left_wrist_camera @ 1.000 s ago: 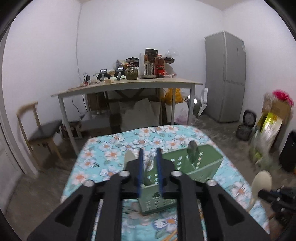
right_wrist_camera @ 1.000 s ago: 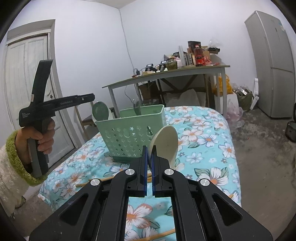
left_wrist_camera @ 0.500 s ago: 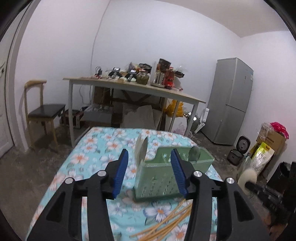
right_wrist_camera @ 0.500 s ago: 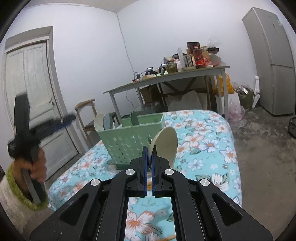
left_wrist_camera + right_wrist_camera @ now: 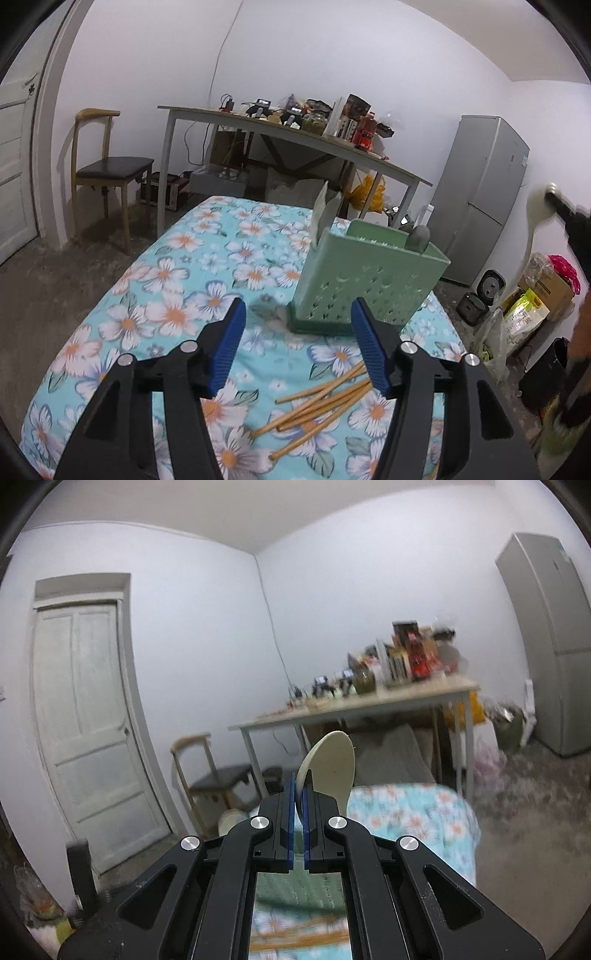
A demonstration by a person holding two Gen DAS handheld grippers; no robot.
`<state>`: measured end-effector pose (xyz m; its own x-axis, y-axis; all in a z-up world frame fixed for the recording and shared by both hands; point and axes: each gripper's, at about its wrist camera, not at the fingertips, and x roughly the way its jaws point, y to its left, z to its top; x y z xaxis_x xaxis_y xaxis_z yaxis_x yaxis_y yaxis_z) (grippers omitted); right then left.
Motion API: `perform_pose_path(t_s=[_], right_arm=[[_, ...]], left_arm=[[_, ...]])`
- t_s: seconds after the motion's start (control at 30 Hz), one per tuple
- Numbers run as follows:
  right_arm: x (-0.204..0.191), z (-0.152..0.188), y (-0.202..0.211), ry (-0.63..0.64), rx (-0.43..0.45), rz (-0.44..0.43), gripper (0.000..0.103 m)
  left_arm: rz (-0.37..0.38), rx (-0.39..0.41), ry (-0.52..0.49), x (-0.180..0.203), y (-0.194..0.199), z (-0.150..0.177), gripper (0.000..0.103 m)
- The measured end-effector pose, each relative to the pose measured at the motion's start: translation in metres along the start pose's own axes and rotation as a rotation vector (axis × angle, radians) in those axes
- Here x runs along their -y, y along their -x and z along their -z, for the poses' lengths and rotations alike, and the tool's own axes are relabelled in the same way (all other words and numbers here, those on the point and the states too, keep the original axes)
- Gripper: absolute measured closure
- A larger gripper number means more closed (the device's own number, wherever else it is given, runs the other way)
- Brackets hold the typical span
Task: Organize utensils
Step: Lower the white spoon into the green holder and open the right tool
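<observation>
A green perforated utensil holder (image 5: 364,278) stands on the floral tablecloth (image 5: 177,295), with pale utensils (image 5: 325,212) and a grey spoon (image 5: 417,238) standing in it. Several wooden chopsticks (image 5: 321,402) lie loose on the cloth in front of it. My left gripper (image 5: 297,347) is open and empty, low over the cloth, near the chopsticks. My right gripper (image 5: 298,803) is shut on a cream spoon (image 5: 328,768), raised high above the holder, whose green wall (image 5: 299,890) shows below it. The right gripper also shows in the left wrist view (image 5: 569,218) at the far right.
A long table (image 5: 295,138) with bottles and clutter stands behind, a wooden chair (image 5: 107,170) to the left, a grey fridge (image 5: 480,195) to the right. Bags and boxes (image 5: 532,299) sit on the floor at right. A white door (image 5: 85,731) is on the left wall.
My left gripper opened wide and dropped toward the chopsticks on the cloth. My right gripper rose and tilted up with the cream spoon, so the holder sank below its fingers.
</observation>
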<state>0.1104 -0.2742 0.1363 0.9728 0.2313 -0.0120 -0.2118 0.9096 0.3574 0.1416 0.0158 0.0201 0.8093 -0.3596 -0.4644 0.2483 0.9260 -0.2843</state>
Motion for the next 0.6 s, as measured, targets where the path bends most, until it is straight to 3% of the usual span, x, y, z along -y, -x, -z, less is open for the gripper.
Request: perform_pose_path(t_s=[0.33,0.6], right_arm=[[-0.005,-0.04,-0.057,-0.061,0.038,-0.139,0.101],[0.006,-0.011,-0.106,-0.141,-0.058,-0.16,0.101]], left_arm=[[-0.021,0.004,0.033,-0.022,0.008,0.012,0.043],[-0.037,0.005,0.076,-0.043,0.01,0.015,0.043]])
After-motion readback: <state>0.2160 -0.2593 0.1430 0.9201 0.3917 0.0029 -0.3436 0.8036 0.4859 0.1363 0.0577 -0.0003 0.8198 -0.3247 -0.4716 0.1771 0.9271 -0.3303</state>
